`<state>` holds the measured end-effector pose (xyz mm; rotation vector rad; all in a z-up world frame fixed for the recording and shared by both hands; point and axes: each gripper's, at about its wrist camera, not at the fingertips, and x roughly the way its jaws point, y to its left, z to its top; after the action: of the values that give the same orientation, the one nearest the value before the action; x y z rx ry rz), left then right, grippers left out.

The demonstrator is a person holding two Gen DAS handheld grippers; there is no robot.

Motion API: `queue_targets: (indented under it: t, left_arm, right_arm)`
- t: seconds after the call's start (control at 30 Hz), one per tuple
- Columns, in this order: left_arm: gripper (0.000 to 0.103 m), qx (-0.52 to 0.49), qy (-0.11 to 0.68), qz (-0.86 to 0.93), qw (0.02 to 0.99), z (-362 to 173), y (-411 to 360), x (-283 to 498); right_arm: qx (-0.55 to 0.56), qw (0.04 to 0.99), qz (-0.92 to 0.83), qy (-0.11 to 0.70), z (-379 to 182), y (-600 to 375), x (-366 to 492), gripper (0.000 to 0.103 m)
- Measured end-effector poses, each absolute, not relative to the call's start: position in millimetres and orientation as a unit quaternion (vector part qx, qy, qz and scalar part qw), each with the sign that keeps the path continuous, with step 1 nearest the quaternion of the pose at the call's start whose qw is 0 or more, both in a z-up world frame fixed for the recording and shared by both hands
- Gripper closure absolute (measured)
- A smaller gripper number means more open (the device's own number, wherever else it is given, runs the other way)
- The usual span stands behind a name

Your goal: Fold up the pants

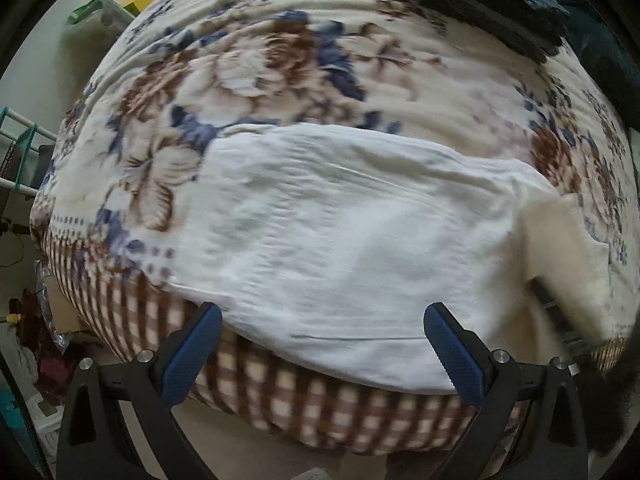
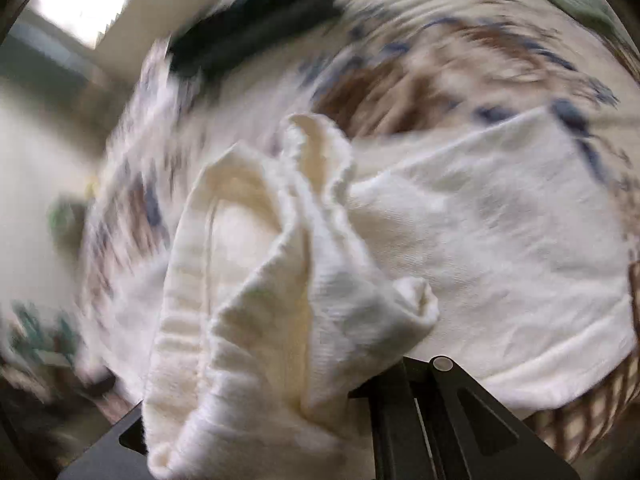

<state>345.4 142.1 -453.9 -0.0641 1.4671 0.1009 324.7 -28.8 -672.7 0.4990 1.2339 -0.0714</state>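
Observation:
White pants (image 1: 340, 232) lie spread flat on a floral blanket (image 1: 260, 64) near the bed's front edge. My left gripper (image 1: 324, 344) is open and empty, its blue fingertips (image 1: 192, 352) hovering over the near hem of the pants. My right gripper (image 2: 280, 392) is shut on a bunched end of the white pants (image 2: 288, 280), lifted above the flat part (image 2: 500, 248); its fingers are hidden by the cloth. In the left wrist view the lifted end (image 1: 568, 248) and right gripper body (image 1: 560, 320) show at the right.
A dark folded garment (image 1: 488, 4) lies at the bed's far side. The blanket's checked border (image 1: 320, 400) hangs over the front edge. A rack (image 1: 20, 152) and clutter stand on the floor to the left.

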Motion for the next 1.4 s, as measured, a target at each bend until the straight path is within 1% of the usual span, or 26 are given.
queue_targets:
  t: [0.03, 0.07, 0.1, 0.13, 0.17, 0.2, 0.3, 0.4, 0.5, 0.57, 0.6, 0.63, 0.7, 0.73, 0.83, 0.87, 0.9, 0.97, 1.0, 1.03, 1.1, 1.13, 1.2, 1.23, 1.33, 1.4]
  left_arm:
    - [0.0, -0.034, 0.67, 0.046, 0.74, -455.7, 144.1, 341.4]
    - [0.0, -0.044, 0.673, 0.046, 0.737, -458.2, 147.9, 342.8]
    - [0.0, -0.056, 0.675, 0.046, 0.734, -460.0, 150.7, 345.1]
    - [0.0, -0.067, 0.678, 0.042, 0.731, -460.9, 151.7, 348.2]
    - [0.0, -0.078, 0.679, 0.036, 0.729, -459.8, 152.7, 348.8]
    - [0.0, -0.095, 0.681, 0.031, 0.725, -459.6, 150.8, 351.6]
    - [0.0, -0.143, 0.68, 0.005, 0.719, -455.5, 141.0, 360.8]
    - [0.0, -0.162, 0.687, -0.032, 0.708, -457.3, 115.5, 372.2]
    - [0.0, -0.166, 0.715, -0.075, 0.675, -481.3, 81.7, 382.5]
    - [0.0, -0.164, 0.745, -0.094, 0.64, -511.5, 58.2, 387.1]
    - [0.003, -0.162, 0.754, -0.095, 0.63, -524.1, 50.6, 388.0]
    - [0.027, -0.15, 0.759, -0.09, 0.628, -536.7, 43.5, 387.7]
    - [0.075, -0.083, 0.748, -0.081, 0.654, -541.8, 34.0, 384.3]
    - [0.08, -0.046, 0.735, -0.089, 0.671, -539.3, 30.1, 380.3]
    - [0.08, 0.015, 0.72, -0.1, 0.687, -533.2, 25.4, 371.4]
    - [0.078, 0.022, 0.717, -0.097, 0.69, -531.0, 26.2, 370.5]
    - [0.078, 0.019, 0.72, -0.097, 0.687, -530.6, 26.8, 370.7]
    - [0.071, 0.011, 0.727, -0.091, 0.68, -527.0, 28.8, 372.7]
    - [0.064, 0.006, 0.729, -0.085, 0.679, -523.8, 30.8, 373.2]
    - [0.062, -0.003, 0.73, -0.082, 0.678, -518.8, 33.9, 371.4]
    - [0.061, 0.003, 0.73, -0.089, 0.678, -514.0, 34.0, 363.4]
    - [0.057, 0.017, 0.731, -0.094, 0.676, -513.4, 32.4, 356.7]
    - [0.051, 0.043, 0.733, -0.097, 0.671, -517.8, 31.3, 342.8]
    - [0.05, 0.04, 0.736, -0.095, 0.669, -520.5, 34.1, 336.9]
    - [0.05, -0.008, 0.735, -0.083, 0.673, -514.6, 46.8, 334.6]
    - [0.05, -0.068, 0.723, -0.07, 0.684, -500.2, 63.7, 334.4]
  right_arm:
    - [0.214, 0.779, -0.029, 0.588, -682.2, -16.7, 323.1, 0.091]
    - [0.19, 0.761, -0.023, 0.619, -696.8, -2.1, 326.5, 0.086]
    - [0.184, 0.754, -0.02, 0.63, -703.6, 1.3, 325.5, 0.078]
    - [0.189, 0.75, -0.008, 0.634, -706.4, 1.4, 324.4, 0.069]
    - [0.208, 0.743, 0.015, 0.636, -704.4, -2.8, 329.7, 0.036]
    - [0.237, 0.731, 0.043, 0.639, -702.3, -8.3, 333.3, 0.01]
    - [0.316, 0.711, 0.111, 0.619, -675.6, -35.0, 332.4, 0.01]
    - [0.327, 0.719, 0.111, 0.603, -646.0, -69.7, 322.4, 0.01]
    - [0.337, 0.715, 0.057, 0.609, -642.6, -113.6, 308.0, 0.01]
    - [0.353, 0.706, 0.019, 0.614, -648.4, -147.1, 301.1, 0.01]
    - [0.357, 0.7, -0.001, 0.618, -654.6, -162.9, 295.7, 0.01]
    - [0.36, 0.694, -0.02, 0.622, -660.8, -177.6, 291.9, 0.01]
    - [0.367, 0.688, -0.045, 0.625, -674.1, -200.2, 285.4, 0.01]
    - [0.362, 0.686, -0.054, 0.629, -677.5, -211.2, 284.0, 0.01]
    - [0.321, 0.683, -0.084, 0.651, -688.0, -225.7, 279.9, 0.01]
    - [0.307, 0.677, -0.091, 0.662, -691.9, -227.8, 279.4, 0.01]
    - [0.288, 0.668, -0.096, 0.68, -701.2, -227.9, 279.4, 0.01]
    - [0.251, 0.649, -0.103, 0.711, -716.5, -224.6, 279.8, 0.01]
    - [0.223, 0.635, -0.108, 0.732, -726.1, -222.8, 277.8, 0.01]
    - [0.205, 0.621, -0.106, 0.749, -735.2, -221.1, 275.2, 0.01]
    - [0.222, 0.605, -0.103, 0.758, -745.7, -225.8, 269.0, 0.01]
    - [0.239, 0.599, -0.101, 0.758, -747.3, -230.5, 266.4, 0.01]
    - [0.257, 0.597, -0.104, 0.753, -742.9, -239.8, 264.2, 0.01]
    - [0.26, 0.599, -0.106, 0.75, -738.0, -245.3, 263.7, 0.01]
    - [0.279, 0.612, -0.103, 0.733, -715.6, -259.4, 266.9, 0.01]
    - [0.286, 0.622, -0.098, 0.723, -702.3, -264.2, 273.5, 0.01]
